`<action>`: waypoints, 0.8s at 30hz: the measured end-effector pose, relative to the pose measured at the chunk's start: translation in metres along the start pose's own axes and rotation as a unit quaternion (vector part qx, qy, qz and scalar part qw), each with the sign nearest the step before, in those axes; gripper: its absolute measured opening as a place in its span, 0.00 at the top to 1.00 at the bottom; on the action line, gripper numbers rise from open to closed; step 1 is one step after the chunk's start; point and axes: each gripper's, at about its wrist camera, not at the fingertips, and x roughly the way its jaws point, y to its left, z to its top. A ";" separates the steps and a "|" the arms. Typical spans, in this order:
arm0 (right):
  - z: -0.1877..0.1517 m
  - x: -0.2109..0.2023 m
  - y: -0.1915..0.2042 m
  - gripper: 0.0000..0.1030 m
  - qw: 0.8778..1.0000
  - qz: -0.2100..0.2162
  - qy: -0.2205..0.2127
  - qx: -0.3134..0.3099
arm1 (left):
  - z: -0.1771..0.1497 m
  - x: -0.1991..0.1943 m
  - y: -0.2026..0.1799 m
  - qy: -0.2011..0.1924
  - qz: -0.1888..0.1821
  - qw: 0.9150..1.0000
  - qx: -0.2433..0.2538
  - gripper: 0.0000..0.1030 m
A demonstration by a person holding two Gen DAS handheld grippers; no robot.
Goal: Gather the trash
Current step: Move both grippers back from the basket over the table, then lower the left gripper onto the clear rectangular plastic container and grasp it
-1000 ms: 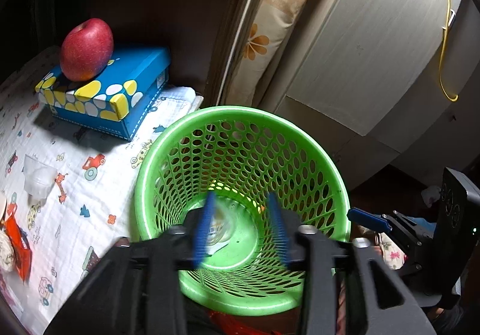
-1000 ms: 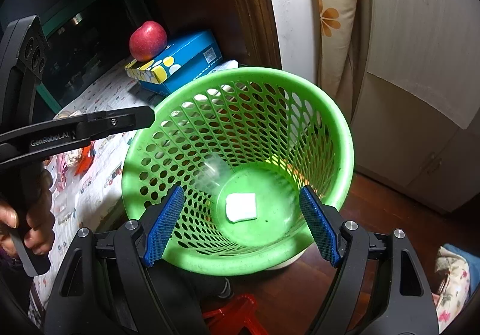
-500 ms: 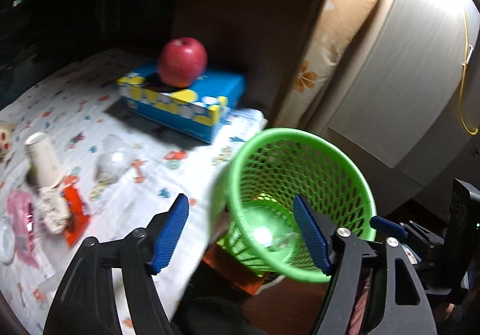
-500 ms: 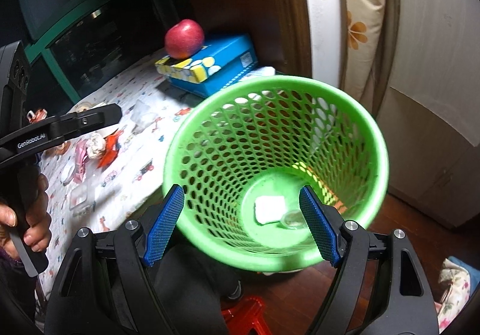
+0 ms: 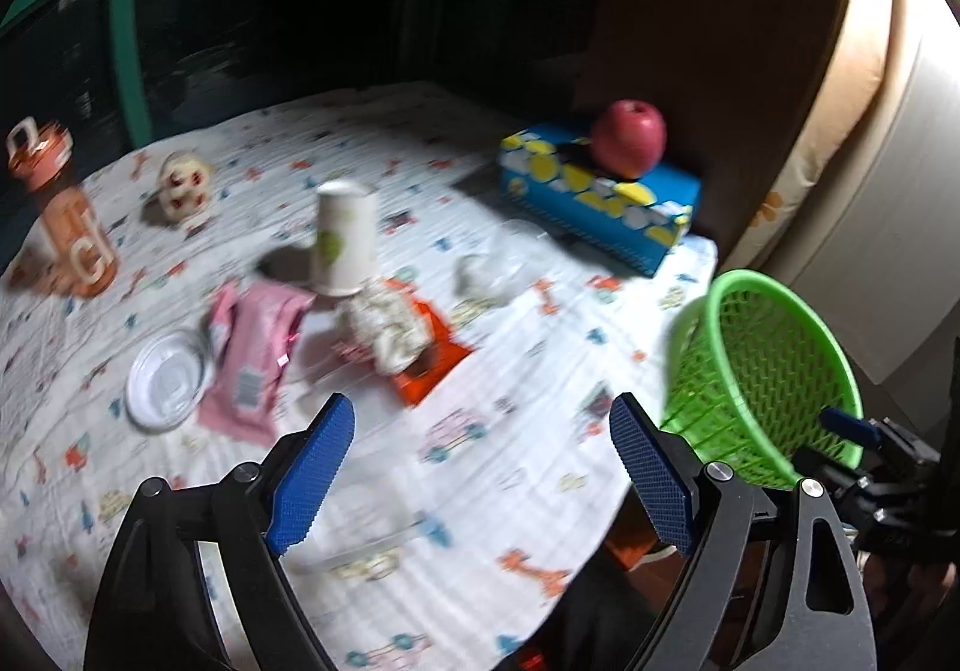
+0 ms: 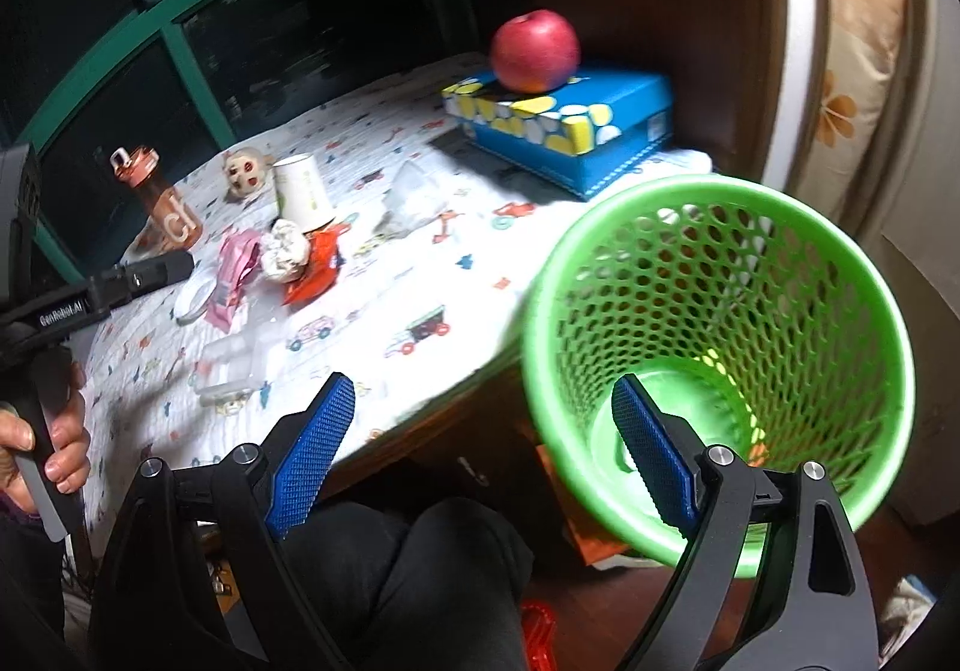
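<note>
The green mesh basket (image 6: 720, 191) stands on the floor by the table's right corner (image 5: 774, 323); a white scrap (image 6: 627, 460) lies at its bottom. Trash lies on the patterned tablecloth (image 5: 510, 467): a paper cup (image 5: 345, 236), a pink wrapper (image 5: 252, 353), a crumpled tissue (image 5: 390, 329) on an orange wrapper (image 5: 432, 371), a clear lid (image 5: 165, 383), a clear cup (image 5: 498, 263) and a clear plastic tray (image 6: 240, 359). My left gripper (image 5: 480, 413) hangs over the near part of the table, jaws opening, nothing between them. My right gripper (image 6: 483, 389) hovers at the basket's left rim, jaws opening, empty.
A red apple (image 6: 534, 50) sits on a blue spotted tissue box (image 6: 576, 131) at the back right. An orange bottle (image 5: 66, 209) and a small toy head (image 5: 183, 185) stand at the back left. A dark green window frame lies behind. A person's hand (image 6: 48, 449) grips the left handle.
The left gripper swung left from above the basket to over the table and its jaws widened; the clear cup it held now lies in the basket. The right gripper also shifted left, jaws slightly wider.
</note>
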 end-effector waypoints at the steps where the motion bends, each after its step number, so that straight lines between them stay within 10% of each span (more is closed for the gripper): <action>1: 0.001 0.003 0.005 0.15 1.000 0.002 0.002 -0.004 | -0.006 0.000 0.010 0.005 0.003 1.000 -0.005 0.16; 14: 0.006 0.029 0.045 0.15 0.999 0.026 0.025 -0.032 | -0.054 0.042 0.053 0.075 0.029 0.995 -0.050 0.09; 24: 0.003 0.032 0.044 0.15 0.999 0.021 0.035 -0.033 | -0.047 0.049 0.048 0.116 -0.033 0.986 0.115 0.08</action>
